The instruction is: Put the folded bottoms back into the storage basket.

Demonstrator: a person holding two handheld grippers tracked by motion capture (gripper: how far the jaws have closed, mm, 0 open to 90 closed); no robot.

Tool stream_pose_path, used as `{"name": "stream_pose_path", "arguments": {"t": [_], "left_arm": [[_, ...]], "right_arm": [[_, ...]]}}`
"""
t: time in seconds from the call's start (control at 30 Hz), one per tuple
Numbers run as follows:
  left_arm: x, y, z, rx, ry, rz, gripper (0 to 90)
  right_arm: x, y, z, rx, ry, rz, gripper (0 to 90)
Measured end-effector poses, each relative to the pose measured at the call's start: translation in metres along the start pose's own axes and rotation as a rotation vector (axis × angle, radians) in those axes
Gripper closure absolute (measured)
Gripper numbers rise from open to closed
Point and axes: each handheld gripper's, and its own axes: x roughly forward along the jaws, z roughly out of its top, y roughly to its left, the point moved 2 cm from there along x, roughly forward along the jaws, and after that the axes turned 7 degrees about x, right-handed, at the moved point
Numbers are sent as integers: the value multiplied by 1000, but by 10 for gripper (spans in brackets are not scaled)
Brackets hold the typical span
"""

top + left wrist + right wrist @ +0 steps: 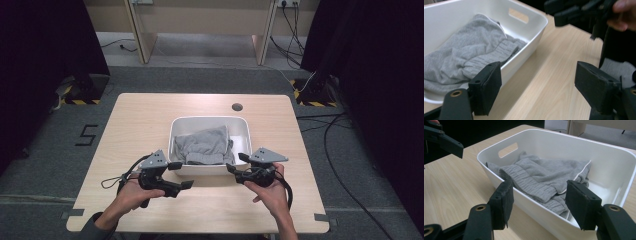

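Observation:
A white plastic bin (174,131) (537,31) (574,142) stands at the middle of the wooden table (140,120). A crumpled grey garment (204,145) (466,55) (541,176) with a ribbed cuff lies inside it. My left gripper (181,175) (537,86) is open, held just outside the bin's near left corner. My right gripper (237,163) (537,202) is open too, at the near right corner, its jaws facing the bin's front wall. Nothing sits between either pair of jaws.
A round cable hole (237,107) lies in the table behind the bin. Bare tabletop extends left, right and in front of the bin. Cables (345,150) run over the floor at the right; wooden furniture legs (142,35) stand beyond the table.

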Motion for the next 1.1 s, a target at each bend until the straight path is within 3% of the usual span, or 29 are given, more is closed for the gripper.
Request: {"name": "stream_pose_path", "arguments": {"t": [1.1], "left_arm": [[-7,-7,-15,-7,15,-2,215]], "right_arm": [[-22,-4,-25,18,9,-7,398]]}}
